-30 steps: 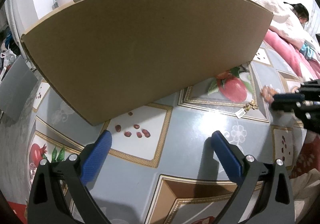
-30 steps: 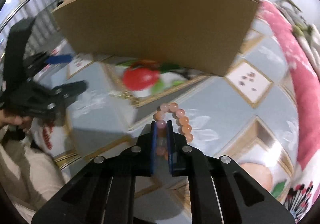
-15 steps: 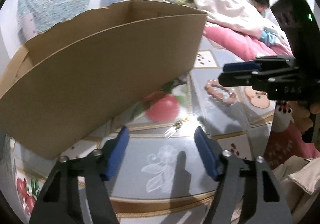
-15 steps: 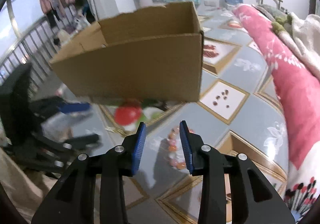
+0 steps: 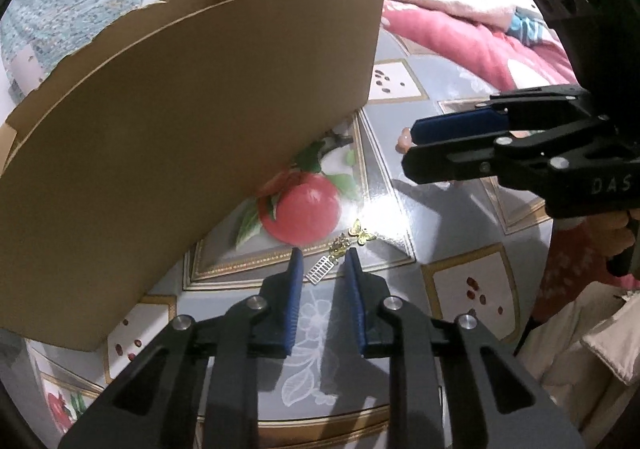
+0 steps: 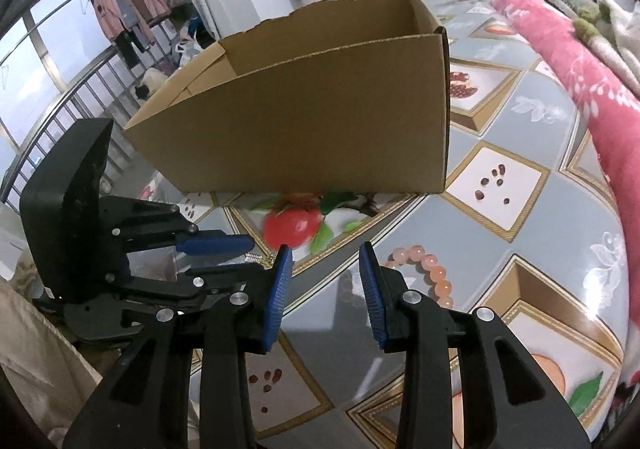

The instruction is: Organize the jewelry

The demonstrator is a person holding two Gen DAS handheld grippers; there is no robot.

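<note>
In the left wrist view the left gripper (image 5: pixel 321 263), whose jaws have just been closing to a narrow gap, straddles a small gold butterfly trinket with a white tag (image 5: pixel 343 249) on the patterned tablecloth (image 5: pixel 456 233); the pads do not press it, the cardboard box (image 5: pixel 192 129) fills 10 o'clock, and the right gripper (image 5: pixel 410 147) at 3 o'clock hides all but one pink bead. The right wrist view alone shows the whole pink bead bracelet (image 6: pixel 430 275) lying free at 4 o'clock of that gripper's moderately parted, empty jaws, which have just opened, and the box's open top at 12 o'clock.
</note>
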